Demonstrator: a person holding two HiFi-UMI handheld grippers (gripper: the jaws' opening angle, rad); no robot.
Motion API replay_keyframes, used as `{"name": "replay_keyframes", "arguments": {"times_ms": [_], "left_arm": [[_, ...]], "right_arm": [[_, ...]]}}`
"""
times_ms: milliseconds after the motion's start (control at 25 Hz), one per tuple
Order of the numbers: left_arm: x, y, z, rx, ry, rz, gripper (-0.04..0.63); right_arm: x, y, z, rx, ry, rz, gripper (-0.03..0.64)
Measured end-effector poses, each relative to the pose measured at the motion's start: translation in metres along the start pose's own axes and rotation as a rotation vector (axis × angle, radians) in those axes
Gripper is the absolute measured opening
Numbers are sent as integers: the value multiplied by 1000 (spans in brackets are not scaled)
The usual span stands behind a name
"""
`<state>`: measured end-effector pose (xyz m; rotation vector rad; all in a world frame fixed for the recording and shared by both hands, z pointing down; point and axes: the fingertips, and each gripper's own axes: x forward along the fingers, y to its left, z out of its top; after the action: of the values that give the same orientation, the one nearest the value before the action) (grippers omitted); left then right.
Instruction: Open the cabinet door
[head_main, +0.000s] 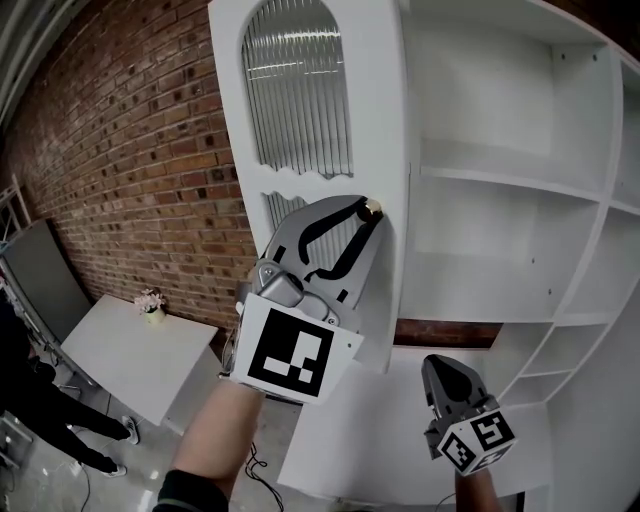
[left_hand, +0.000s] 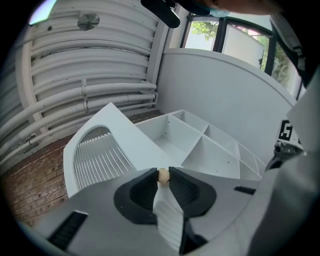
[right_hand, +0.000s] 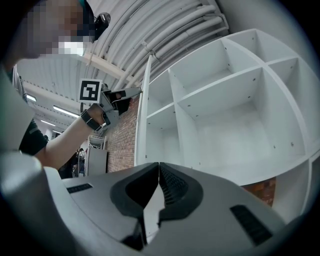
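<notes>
Knob (left_hand: 163, 175) between the pads is what everything hangs on here. My left gripper (head_main: 368, 211) is clamped on that small round wooden knob, one jaw on each side of it, reaching up and away from me.

The knob sits close to the right-hand edge of the white cabinet door (head_main: 380, 120). That edge is the free one, as I read it, with the hinges down the opposite, left edge. The door stands upright, its long axis running top to bottom, with an arched ribbed pane in its upper half.

It is already swung well clear of the cabinet (head_main: 520, 180): bare white shelves show to the right of the door's edge. From the right gripper view the door is almost edge-on along the cabinet's left side.

From the gripper, the door panel runs off to the left, toward the brick wall (head_main: 130, 150). I judge the coming pull should carry the knob along an arc toward me and leftward, around that far edge, not straight back.

My right gripper (head_main: 437, 368) hangs low and to the right, well apart from the door, jaws together with nothing between them. The left hand is the only one placed to finish the swing.
</notes>
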<state>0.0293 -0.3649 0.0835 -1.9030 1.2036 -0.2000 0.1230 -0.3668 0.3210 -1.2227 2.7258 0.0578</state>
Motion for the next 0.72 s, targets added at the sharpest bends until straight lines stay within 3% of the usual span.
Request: {"name": "replay_keyframes", "arguments": {"times_ms": [720], "left_arm": [[-90,26,9,-59,-89,-89,80]], "right_arm": [[4,58,-1,-13,18,-31,5]]}}
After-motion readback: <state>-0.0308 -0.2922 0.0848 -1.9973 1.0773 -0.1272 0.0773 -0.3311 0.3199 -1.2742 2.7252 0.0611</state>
